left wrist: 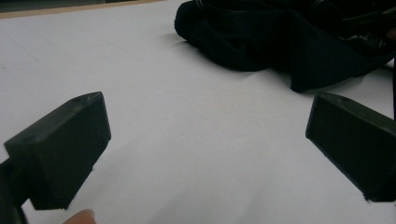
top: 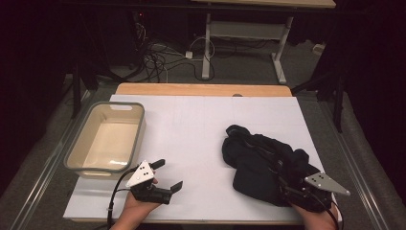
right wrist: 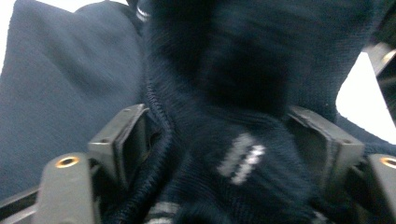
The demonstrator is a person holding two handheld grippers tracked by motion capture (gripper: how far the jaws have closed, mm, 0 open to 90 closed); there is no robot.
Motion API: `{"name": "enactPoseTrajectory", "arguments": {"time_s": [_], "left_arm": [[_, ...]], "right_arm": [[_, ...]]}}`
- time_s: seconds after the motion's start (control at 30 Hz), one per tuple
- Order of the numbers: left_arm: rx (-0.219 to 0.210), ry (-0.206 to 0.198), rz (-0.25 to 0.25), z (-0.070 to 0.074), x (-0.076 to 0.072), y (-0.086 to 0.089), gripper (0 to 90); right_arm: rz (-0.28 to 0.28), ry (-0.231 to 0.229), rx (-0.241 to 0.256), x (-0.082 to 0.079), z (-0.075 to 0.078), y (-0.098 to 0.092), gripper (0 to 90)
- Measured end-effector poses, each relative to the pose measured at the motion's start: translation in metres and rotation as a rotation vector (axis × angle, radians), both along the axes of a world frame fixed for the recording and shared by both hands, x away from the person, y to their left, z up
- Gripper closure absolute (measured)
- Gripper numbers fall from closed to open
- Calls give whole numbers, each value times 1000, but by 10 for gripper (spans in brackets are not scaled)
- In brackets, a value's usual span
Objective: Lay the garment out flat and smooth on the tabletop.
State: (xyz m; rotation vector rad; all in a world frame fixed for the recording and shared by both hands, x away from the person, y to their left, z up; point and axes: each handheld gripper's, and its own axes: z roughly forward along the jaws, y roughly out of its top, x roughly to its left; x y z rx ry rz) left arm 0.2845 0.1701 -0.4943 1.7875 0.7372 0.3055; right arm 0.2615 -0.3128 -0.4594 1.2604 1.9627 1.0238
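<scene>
The right gripper [top: 293, 188] has its fingers closed on a thick fold of the dark knit garment [top: 261, 160], which could slip free when lifted, while the left gripper [top: 167, 175] waits wide open, holding nothing.

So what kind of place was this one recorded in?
Probably a lab or recording setup, not a home: a table under a white sheet, cables tangled on the floor behind it, dark curtains around. On the sheet sit a bin and dark garment.
</scene>
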Motion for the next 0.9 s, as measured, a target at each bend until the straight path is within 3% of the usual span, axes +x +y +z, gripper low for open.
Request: {"name": "enactPoseTrajectory", "arguments": {"time_s": [0.07,0.2,0.27,0.3,0.4,0.43,0.47,0.53,0.6,0.67,0.77,0.8,0.83,0.9], "left_arm": [[0,3,3,0,0,0,0],[0,3,3,0,0,0,0],[-1,7,1,0,1,0,0],[-2,8,1,0,1,0,0],[-3,8,0,0,1,0,0],[-3,7,-1,0,1,0,0],[-3,7,-1,0,1,0,0],[-2,5,-3,0,1,0,0],[-3,4,-3,0,0,0,0],[-2,2,-4,0,0,0,0],[-3,2,-5,0,0,0,0],[-3,3,-5,0,0,0,0],[-3,3,-5,0,0,0,0],[-1,1,-4,0,0,0,0]], "right_arm": [[35,41,-9,2,-7,2,266],[85,28,-45,2,-7,7,658],[116,5,-48,-2,-2,9,714],[132,-13,-21,-5,2,9,721],[138,-109,74,-16,25,5,728],[117,-181,94,-23,41,0,731],[117,-181,94,-23,41,0,731],[66,-222,82,-26,49,-8,733],[-1,-217,77,-23,45,-23,732],[-67,-179,89,-17,31,-43,707],[-143,-77,134,-7,7,-66,522],[-169,-71,154,-6,6,-70,391],[-169,-71,154,-6,6,-70,391],[-175,-115,150,-10,19,-66,323]]}}
